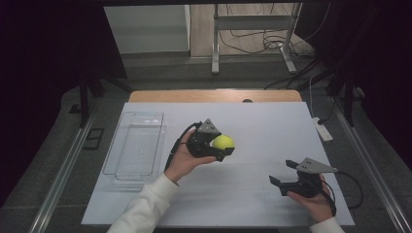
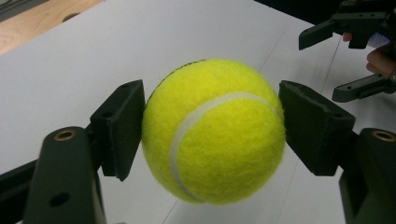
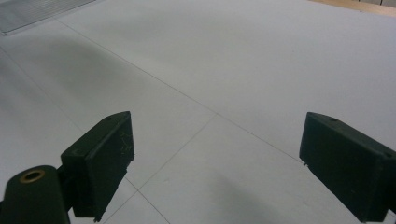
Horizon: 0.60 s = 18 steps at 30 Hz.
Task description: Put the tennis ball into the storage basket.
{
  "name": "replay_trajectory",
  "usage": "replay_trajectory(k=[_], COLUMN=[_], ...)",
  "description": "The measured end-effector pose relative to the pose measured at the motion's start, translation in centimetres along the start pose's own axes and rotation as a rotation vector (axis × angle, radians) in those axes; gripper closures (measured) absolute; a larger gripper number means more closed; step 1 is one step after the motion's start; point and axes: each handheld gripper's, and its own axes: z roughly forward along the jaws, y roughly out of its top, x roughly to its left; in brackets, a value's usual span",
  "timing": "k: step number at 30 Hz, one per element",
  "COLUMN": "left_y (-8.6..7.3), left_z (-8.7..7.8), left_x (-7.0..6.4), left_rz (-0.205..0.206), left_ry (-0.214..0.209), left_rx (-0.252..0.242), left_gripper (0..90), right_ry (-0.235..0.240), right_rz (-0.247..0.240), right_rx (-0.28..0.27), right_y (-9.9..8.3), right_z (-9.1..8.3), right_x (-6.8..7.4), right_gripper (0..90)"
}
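Closest to me, the right gripper (image 1: pixel 287 174) sits low by the near right corner of the counter (image 1: pixel 252 116), jaws spread wide with nothing in them. In the right gripper view I can see bare white sheet between them and a corner of the clear tray (image 3: pixel 37 11) way off at the top left.

Further in, around the middle of the counter, the left gripper (image 1: pixel 221 148) has the tennis ball (image 1: pixel 224 141) clamped between its jaws. In the left gripper view the ball (image 2: pixel 214 130) looks lifted off the sheet, and each pad touches one side of it, roughly at its widest part.

What worries me: it's a round fuzzy ball held by two flat pads on small contact patches. If I ease the squeeze or swing the hand fast, I reckon it pops out, and a ball won't stay put, it'll roll and could go off an edge. The right gripper is open nearby, so a clumsy handover could knock it loose too.

Direction-wise there's not much to say, since a ball has no long axis and no real front. The white seam curves across the face toward the camera, that's all.

Farthest out, the clear tray (image 1: pixel 135 145) lies empty along the left edge, well apart from the ball.
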Motion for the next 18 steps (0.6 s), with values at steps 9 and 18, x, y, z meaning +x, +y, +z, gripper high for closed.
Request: replay_trajectory(k=[9,18], left_y=[0.2,0.3], left_z=[-1.0,-2.1], left_x=[0.3,0.7], left_rz=[-0.004,-0.016], left_ry=[0.009,0.023], left_rx=[-0.030,-0.060], left_gripper=[27.4,27.4], right_ry=[0.000,-0.002], right_rz=[0.001,-0.001], right_rx=[-0.002,-0.001], right_y=[0.0,0.0], right_z=[0.0,0.0], right_x=[0.0,0.0], right_gripper=[10.4,10.4])
